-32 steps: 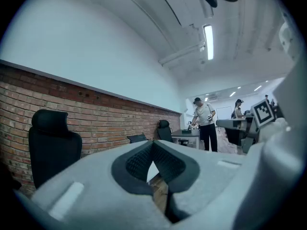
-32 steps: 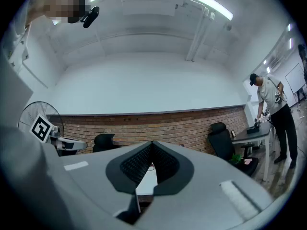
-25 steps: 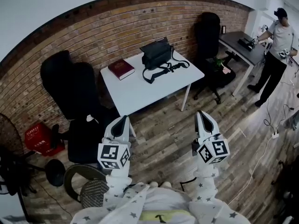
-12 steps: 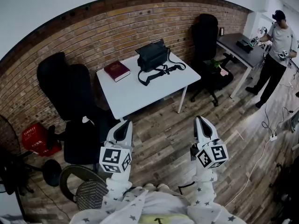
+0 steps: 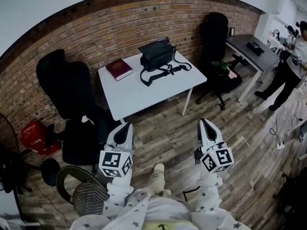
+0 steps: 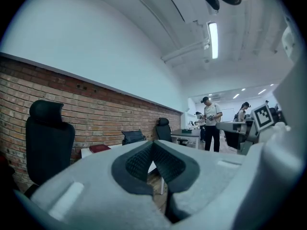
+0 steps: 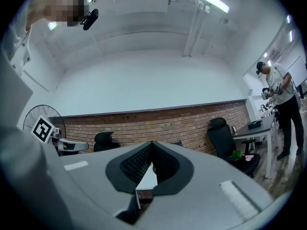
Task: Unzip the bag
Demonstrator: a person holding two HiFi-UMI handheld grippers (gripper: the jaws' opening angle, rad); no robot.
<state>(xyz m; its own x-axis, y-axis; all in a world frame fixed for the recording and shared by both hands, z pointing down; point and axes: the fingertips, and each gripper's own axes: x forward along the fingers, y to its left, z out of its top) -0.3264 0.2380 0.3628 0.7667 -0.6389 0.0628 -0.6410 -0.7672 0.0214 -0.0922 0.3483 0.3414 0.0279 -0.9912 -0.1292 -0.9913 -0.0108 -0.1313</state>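
While the person stands back on the wooden floor [image 5: 168, 138], both pairs of tongs are held out level in front of the body, well apart from the bag [image 5: 156, 54]. The left tongs [image 5: 125, 127] are clenched, their dark ribbed pads meeting tip to tip with only air behind them. The right tongs [image 5: 205, 123] are clenched the same way, gripping no object.

That black bag sits at the far edge of the white bench [image 5: 144, 95], close to the brick wall [image 5: 110, 28], and its strap [image 5: 165, 72] spills forward in loops across the bench top. Whether the zip is shut I cannot tell from here. Just beside it on the left, not touching it, lies a dark red book [image 5: 118, 69].

A black office chair [image 5: 67, 87] stands at the bench's left end, and another high-backed chair [image 5: 213, 30] stands against the wall to the right. Beyond that one there is a dark bench [image 5: 252, 49], where a second person [image 5: 292, 63] stands working at the room's far side. A red crate [image 5: 36, 137] rests on the floor at the left, near the wall.
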